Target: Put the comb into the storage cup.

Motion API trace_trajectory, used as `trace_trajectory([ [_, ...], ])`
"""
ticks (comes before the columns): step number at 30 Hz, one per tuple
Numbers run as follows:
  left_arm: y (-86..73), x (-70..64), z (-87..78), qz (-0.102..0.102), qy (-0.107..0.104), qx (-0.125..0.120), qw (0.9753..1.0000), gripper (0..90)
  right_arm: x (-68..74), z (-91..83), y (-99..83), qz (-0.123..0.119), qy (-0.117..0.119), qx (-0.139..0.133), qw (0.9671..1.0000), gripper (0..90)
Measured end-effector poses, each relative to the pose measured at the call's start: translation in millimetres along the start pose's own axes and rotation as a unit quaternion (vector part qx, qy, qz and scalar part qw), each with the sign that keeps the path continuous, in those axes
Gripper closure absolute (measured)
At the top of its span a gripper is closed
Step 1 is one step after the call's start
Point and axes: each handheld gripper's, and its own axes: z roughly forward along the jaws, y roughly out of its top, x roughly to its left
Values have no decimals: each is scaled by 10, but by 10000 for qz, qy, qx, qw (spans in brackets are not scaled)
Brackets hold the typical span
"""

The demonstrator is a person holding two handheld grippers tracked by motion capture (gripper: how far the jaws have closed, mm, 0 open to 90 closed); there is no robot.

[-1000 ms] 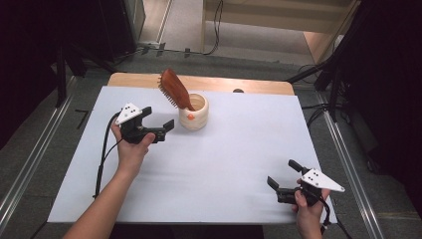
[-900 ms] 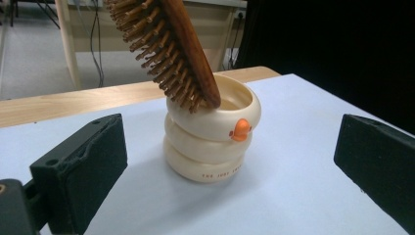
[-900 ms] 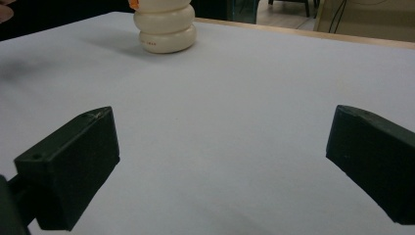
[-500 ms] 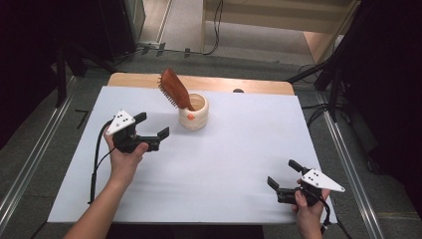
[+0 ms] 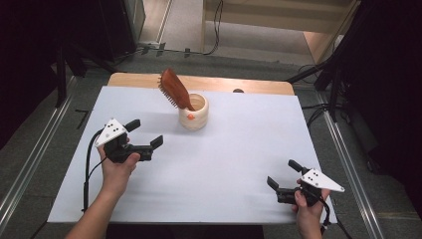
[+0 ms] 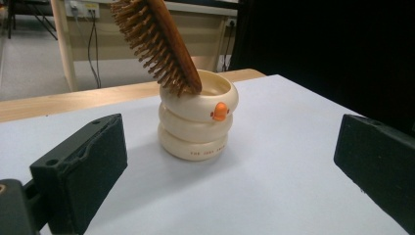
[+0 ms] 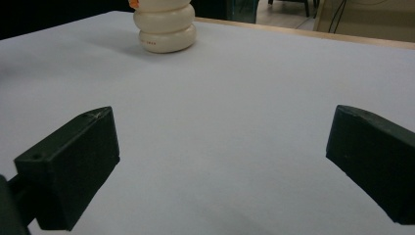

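Note:
A cream ringed cup [image 5: 193,113] with an orange beak stands at the back middle of the white table [image 5: 239,149]. A brown wooden hairbrush [image 5: 174,88] leans in it, bristles facing left. My left gripper [image 5: 145,133] is open at the left, well short of the cup, with nothing between its jaws. In the left gripper view the cup [image 6: 197,122] and hairbrush [image 6: 157,41] stand ahead between the jaws. My right gripper [image 5: 283,174] is open near the front right edge. The right gripper view has the cup [image 7: 164,25] far off at the top left.
A strip of bare wooden tabletop [image 5: 224,83] runs along the back beyond the white sheet. Metal rails [image 5: 35,159] and dark floor flank the table on both sides. Cables trail from both grippers.
My left gripper has drawn back from the cup toward the front left and stands farther from it now. The right gripper has stayed where it was.

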Motion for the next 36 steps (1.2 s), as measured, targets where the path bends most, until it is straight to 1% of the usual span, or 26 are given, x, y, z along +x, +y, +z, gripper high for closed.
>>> trace_trajectory([
  [5,-39,9,-97,-7,51,-16,10000,0,3,4,0,-2,2,6,10000,0],
  [18,-117,22,-371,94,139,-10,9999,0,7,6,-1,13,-2,20,10000,0],
  [22,-151,22,-436,74,168,-7,9998,0,3,9,-1,-10,-14,12,10000,0],
  [27,-205,23,-511,147,214,32,9997,0,6,7,-3,20,-19,24,10000,0],
  [29,-232,25,-538,113,230,30,9997,0,4,6,-3,15,-25,16,10000,0],
  [31,-258,32,-563,150,274,65,9995,0,5,8,-3,12,-22,14,10000,0],
  [34,-295,47,-599,146,299,79,9994,0,4,8,-3,-7,-22,21,10000,0],
  [36,-315,58,-618,137,304,81,9994,0,7,5,-3,22,-26,26,10000,0],
])
